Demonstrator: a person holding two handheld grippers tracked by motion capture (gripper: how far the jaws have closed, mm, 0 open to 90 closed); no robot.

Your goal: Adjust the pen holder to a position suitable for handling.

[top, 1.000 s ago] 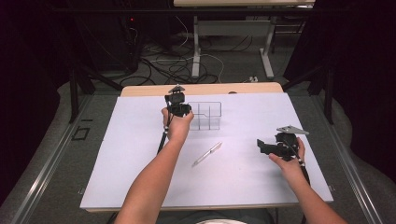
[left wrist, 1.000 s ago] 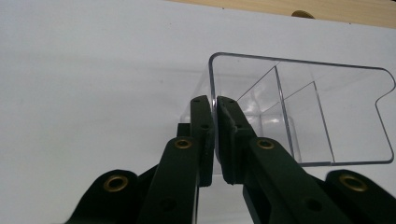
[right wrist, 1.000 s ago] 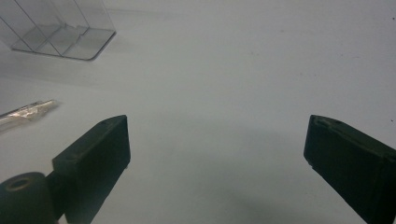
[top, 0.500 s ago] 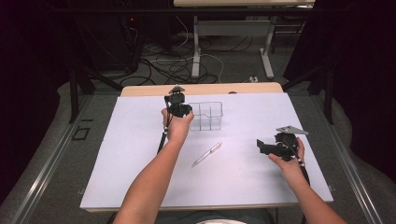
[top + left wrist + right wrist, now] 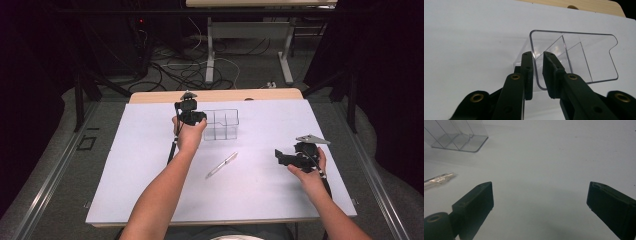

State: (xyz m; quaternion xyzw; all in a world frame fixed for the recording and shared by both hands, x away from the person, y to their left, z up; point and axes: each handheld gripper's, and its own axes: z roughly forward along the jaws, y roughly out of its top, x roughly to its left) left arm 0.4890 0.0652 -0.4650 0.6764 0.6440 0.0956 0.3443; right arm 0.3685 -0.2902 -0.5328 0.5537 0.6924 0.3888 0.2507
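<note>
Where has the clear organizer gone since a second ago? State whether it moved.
No. The clear organizer sits at the same spot near the white mat's far edge, beside the left gripper, whose jaws have just been opening around its wall.

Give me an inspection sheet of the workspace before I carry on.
Surface: white sheet on a wooden table.
Job's things: clear divided organizer upright; pen lying loose in front of it.
Clutter: nothing seen.
Grippers: left gripper straddles the organizer's wall, jaws just been opening, gap showing; right gripper open, holding nothing.
Cables: gripper cable trails over the sheet; floor cables beyond.
Surroundings: table legs, dark room.
</note>
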